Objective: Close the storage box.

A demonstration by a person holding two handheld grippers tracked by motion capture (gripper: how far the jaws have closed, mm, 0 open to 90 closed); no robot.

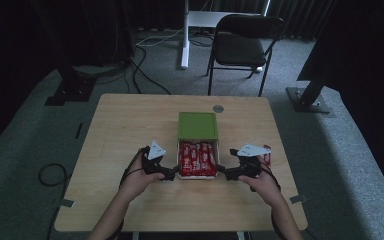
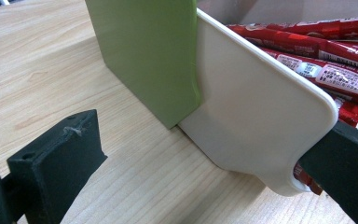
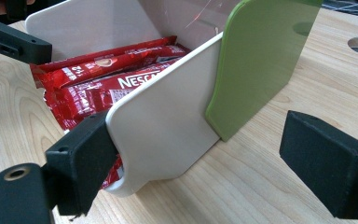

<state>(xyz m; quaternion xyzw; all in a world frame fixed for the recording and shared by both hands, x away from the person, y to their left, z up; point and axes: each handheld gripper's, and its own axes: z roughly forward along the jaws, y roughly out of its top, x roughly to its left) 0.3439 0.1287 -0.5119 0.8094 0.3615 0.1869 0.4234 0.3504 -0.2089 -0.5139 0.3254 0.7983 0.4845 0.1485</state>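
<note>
**Both grippers parked at the front corners of the drawer box**

You're sitting with the left gripper (image 1: 171, 173) and the right gripper (image 1: 223, 172) spread wide, one at each front corner of the white drawer (image 1: 198, 174) that's sticking out of the green box (image 1: 197, 126) mid-table. Neither one is clamping anything: each has one jaw inside the drawer wall and the other out in the open air.

The high view is giving you the layout but it's dim, and the red packets (image 1: 197, 158) are just reading as a red block there. The right gripper view is showing what the top camera isn't: Nescafé lettering on the coffee sticks (image 3: 105, 79), and the white side wall (image 3: 168, 121) passing just beside your inner jaw. The left gripper view is showing the opposite wall (image 2: 256, 112), with its rounded front corner touching or nearly touching the inner jaw; I can't tell which.

Room-wise, you're getting bare tabletop (image 1: 130, 125) on both outer sides, so the outer jaws are hanging free. There's one more red packet (image 1: 266, 152) lying on the table right of your right hand (image 1: 260, 182).

The drawer's floor is hidden under the sticks, and the box's back is cut off in both gripper views.
</note>
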